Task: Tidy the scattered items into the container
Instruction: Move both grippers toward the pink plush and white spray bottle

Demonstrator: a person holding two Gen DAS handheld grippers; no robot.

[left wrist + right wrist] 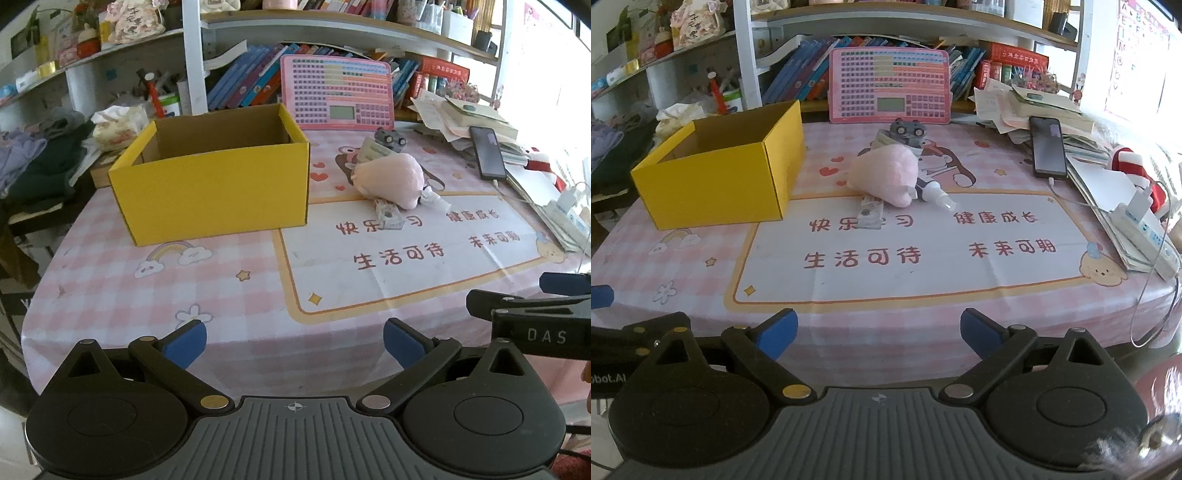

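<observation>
An open yellow cardboard box (214, 184) (720, 173) stands at the table's back left. To its right lies a cluster of items: a pink plush toy (391, 177) (886, 173), a grey toy car (389, 138) (907, 131) behind it, a small clear spray bottle (936, 195) beside it, and a small clear plastic piece (388, 214) (870, 216) in front. My left gripper (293, 343) hangs open over the table's near edge, nothing between its blue pads. My right gripper (877, 334) is open and empty too, well short of the cluster.
A pink keyboard toy (336, 96) (890, 88) leans against the bookshelf at the back. On the right lie stacked papers and books, a black phone (487, 151) (1047, 147) on a cable, and a white power strip (1145, 229). Clothes and tissues pile at the left.
</observation>
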